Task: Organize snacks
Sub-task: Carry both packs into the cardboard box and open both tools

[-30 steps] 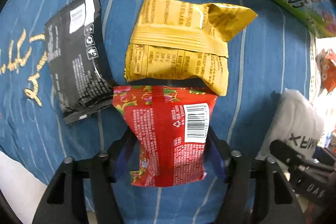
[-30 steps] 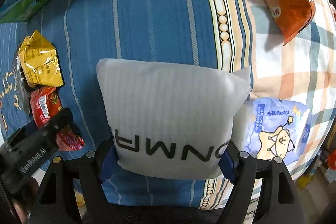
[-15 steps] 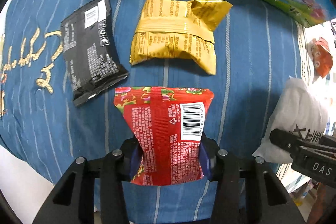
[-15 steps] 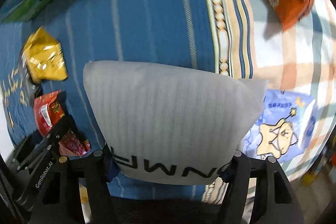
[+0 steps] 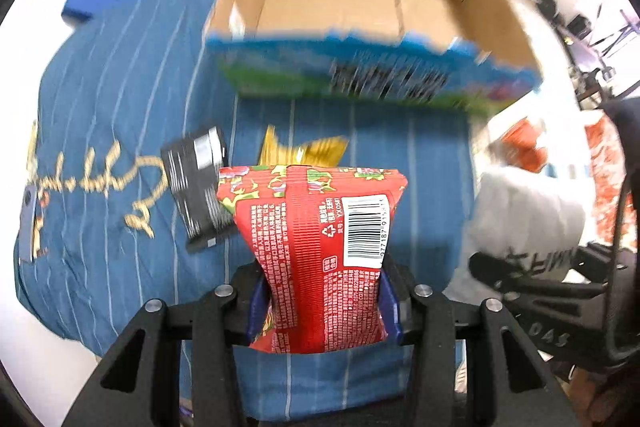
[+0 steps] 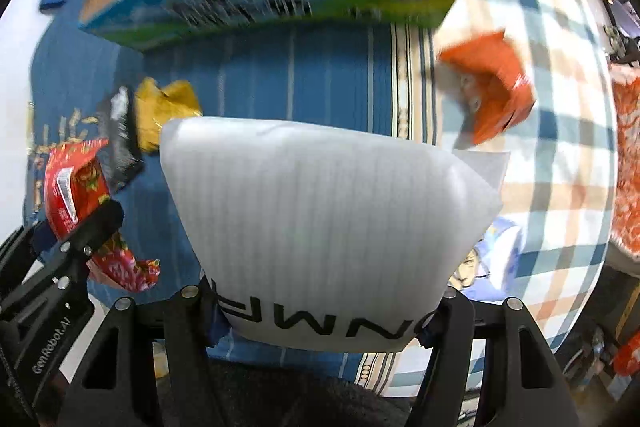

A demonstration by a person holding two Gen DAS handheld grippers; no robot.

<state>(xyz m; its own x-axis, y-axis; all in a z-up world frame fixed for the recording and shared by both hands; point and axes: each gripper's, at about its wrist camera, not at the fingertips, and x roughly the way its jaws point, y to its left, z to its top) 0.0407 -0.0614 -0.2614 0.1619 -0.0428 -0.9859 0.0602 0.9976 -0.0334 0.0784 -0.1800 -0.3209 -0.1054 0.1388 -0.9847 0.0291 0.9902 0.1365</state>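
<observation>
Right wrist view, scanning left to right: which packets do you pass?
red packet held in the left gripper → black packet → yellow packet → white packet in the right gripper → orange packet.

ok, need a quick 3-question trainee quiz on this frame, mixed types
1. True or false: the cardboard box looks empty.
2. What does the left gripper hold? A) yellow packet B) red packet C) black packet
3. Fill in: the right gripper holds the ___ pouch.

Key:
1. True, as far as its inside shows.
2. B, the red packet.
3. White; its fingers clamp the white pouch.
</observation>
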